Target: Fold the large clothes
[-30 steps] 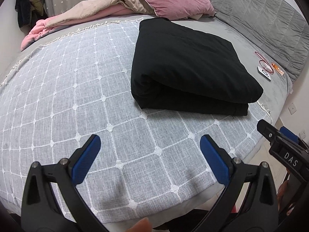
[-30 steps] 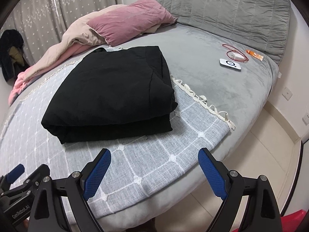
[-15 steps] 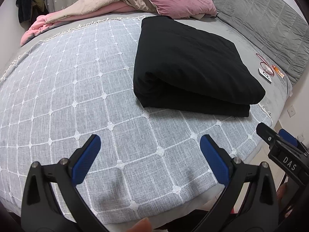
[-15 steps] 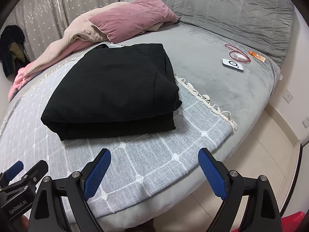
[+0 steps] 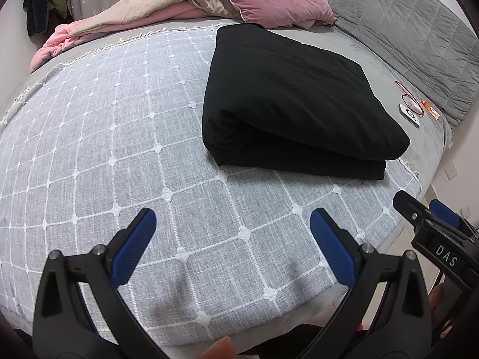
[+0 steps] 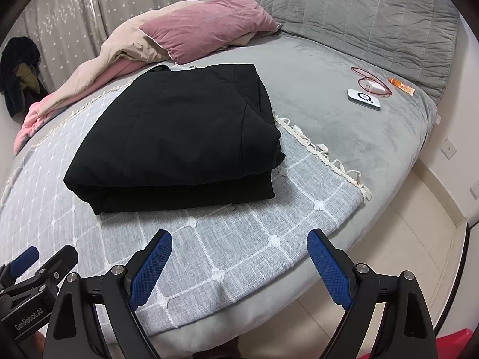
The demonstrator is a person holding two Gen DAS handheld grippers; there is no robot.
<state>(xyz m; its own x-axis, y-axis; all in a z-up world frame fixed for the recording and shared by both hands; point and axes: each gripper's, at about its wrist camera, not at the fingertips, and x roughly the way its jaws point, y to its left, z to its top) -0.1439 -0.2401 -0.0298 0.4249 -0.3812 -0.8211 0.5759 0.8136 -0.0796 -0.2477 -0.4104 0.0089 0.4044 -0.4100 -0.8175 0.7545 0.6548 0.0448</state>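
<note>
We work over a round bed (image 6: 374, 137) with a grey checked throw (image 5: 89, 137) spread on it, a quilted headboard (image 6: 359, 21) and starred curtains (image 6: 69, 18) far beyond. Our left gripper (image 5: 233, 227) and right gripper (image 6: 239, 246) hover with jaws spread wide, holding nothing. The folded black garment (image 5: 287, 101) lies ahead of both, its long axis running away toward the pink pillow (image 6: 206, 24), thick fold facing us.
</note>
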